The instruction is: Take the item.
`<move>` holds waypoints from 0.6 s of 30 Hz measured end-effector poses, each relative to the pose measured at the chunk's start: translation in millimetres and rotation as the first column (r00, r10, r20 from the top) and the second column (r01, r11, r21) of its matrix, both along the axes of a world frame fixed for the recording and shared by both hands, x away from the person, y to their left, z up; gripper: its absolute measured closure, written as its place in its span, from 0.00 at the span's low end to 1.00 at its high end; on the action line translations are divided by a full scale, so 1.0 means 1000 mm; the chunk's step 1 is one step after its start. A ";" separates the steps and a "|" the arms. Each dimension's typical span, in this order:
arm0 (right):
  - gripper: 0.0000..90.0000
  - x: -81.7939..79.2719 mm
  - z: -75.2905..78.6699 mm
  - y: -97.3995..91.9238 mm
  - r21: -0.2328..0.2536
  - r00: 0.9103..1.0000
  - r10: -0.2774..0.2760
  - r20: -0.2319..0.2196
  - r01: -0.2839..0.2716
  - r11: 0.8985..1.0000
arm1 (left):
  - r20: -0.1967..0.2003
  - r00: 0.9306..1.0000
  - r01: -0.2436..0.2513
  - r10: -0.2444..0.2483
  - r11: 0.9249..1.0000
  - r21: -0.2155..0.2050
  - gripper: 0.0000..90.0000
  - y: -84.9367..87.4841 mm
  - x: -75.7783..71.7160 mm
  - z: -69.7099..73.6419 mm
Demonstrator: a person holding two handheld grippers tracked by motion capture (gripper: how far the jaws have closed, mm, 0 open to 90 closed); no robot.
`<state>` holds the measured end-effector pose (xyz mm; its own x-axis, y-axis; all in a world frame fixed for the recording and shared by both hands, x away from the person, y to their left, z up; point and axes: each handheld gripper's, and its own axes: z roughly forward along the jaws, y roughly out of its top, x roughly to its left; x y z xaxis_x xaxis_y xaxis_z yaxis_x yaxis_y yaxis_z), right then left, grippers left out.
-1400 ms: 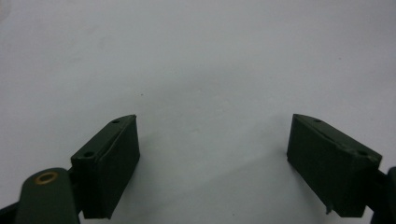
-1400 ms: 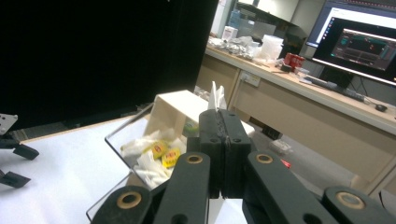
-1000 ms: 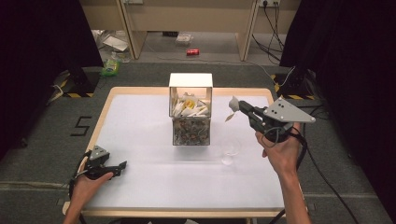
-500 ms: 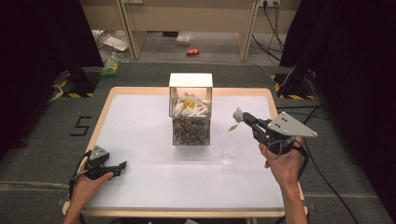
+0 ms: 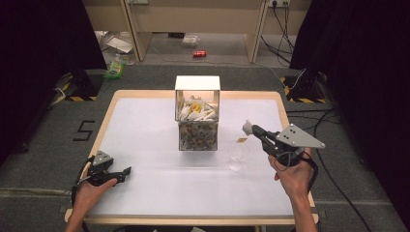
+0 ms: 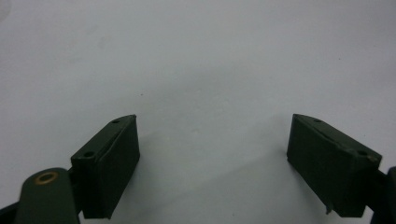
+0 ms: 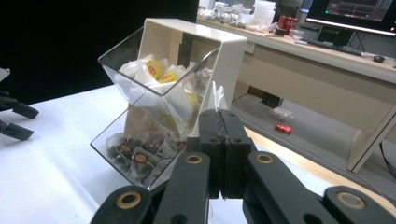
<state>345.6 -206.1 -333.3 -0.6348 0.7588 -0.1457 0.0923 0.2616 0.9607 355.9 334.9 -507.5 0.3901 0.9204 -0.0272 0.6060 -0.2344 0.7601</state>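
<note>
— What's nearest us?

— The person's left hand (image 5: 89,191) rests at the near left corner of the white-topped wooden table (image 5: 145,145), holding the left gripper (image 5: 121,173) low over the surface. In the left gripper view its two black jaws stand wide apart with nothing but bare tabletop between them.

— And the other side?

— The right hand (image 5: 292,176) holds the right gripper (image 5: 247,127) up above the table's right half, jaws pressed together on a small white paper tea bag (image 5: 247,126). In the right gripper view the bag's crumpled top (image 7: 215,100) pokes up just past the closed jaw tips. A little tan tag (image 5: 241,140) hangs under it on a string, over a small clear glass cup (image 5: 237,155) standing on the table.

— Farther back?

— Mid-table, a clear two-tier acrylic dispenser box with a cream frame (image 5: 197,118): white and yellow sachets in the upper bin, darker ones in the lower. Beyond the table, a red can (image 5: 199,53) lies on the floor.
</note>
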 end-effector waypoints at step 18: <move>1.00 0.004 -0.040 0.004 -0.043 0.995 0.009 -0.102 -0.014 0.999 | 0.000 1.000 0.000 0.000 1.000 0.001 0.18 0.000 0.000 0.000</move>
